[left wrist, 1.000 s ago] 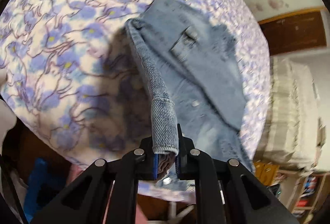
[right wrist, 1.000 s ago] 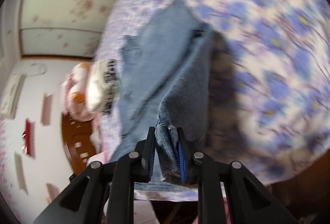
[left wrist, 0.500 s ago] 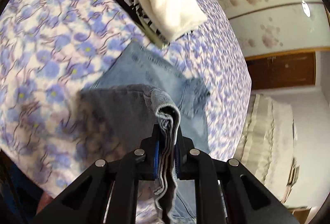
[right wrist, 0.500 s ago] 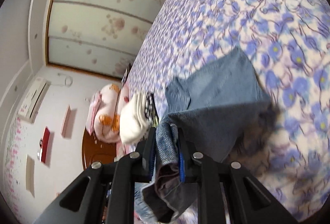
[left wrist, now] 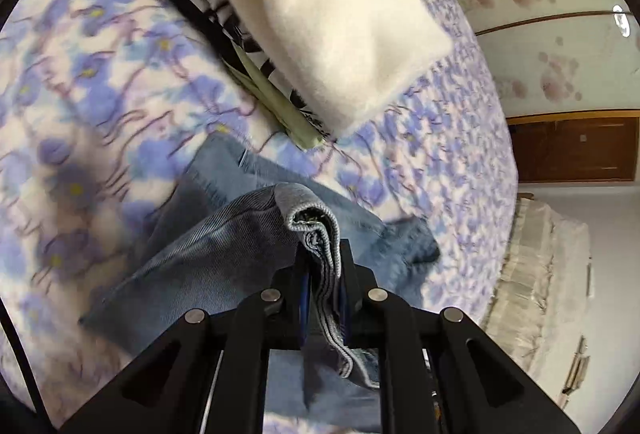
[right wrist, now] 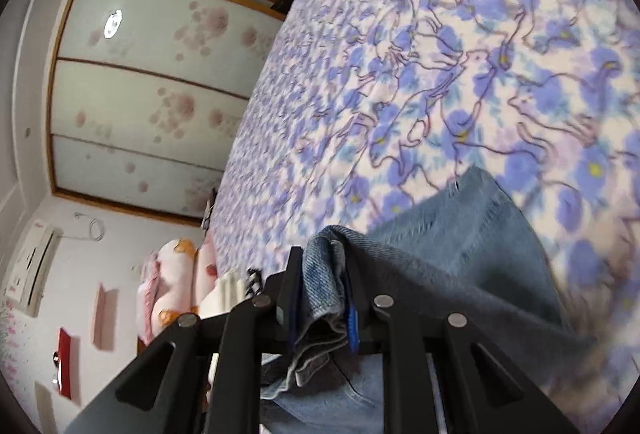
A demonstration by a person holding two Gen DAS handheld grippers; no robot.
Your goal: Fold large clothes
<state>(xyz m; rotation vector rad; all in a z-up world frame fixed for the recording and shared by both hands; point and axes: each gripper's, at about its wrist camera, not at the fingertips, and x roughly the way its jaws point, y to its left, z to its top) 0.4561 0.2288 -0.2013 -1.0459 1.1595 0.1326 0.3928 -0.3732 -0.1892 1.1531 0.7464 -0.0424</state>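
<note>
A blue denim garment [left wrist: 208, 254] lies partly folded on the flowered bedspread [left wrist: 100, 74]. My left gripper [left wrist: 322, 274] is shut on a bunched denim edge, holding it just above the layer that lies flat below. My right gripper [right wrist: 324, 290] is shut on another bunched edge of the same denim garment [right wrist: 460, 258], which drapes back from the jaws onto the bedspread [right wrist: 440, 74]. The lower part of the garment is hidden behind both grippers.
A stack of folded clothes with a cream piece [left wrist: 328, 6] on top lies just beyond the denim; it also shows in the right wrist view [right wrist: 228, 294]. A pink plush toy [right wrist: 172, 274] lies at the bed's head. Wardrobe doors [right wrist: 140, 94] stand beyond the bed.
Both grippers have carried the held denim edges forward over the rest of the garment, toward the stack of folded clothes, so the denim is now doubled over and shorter.
</note>
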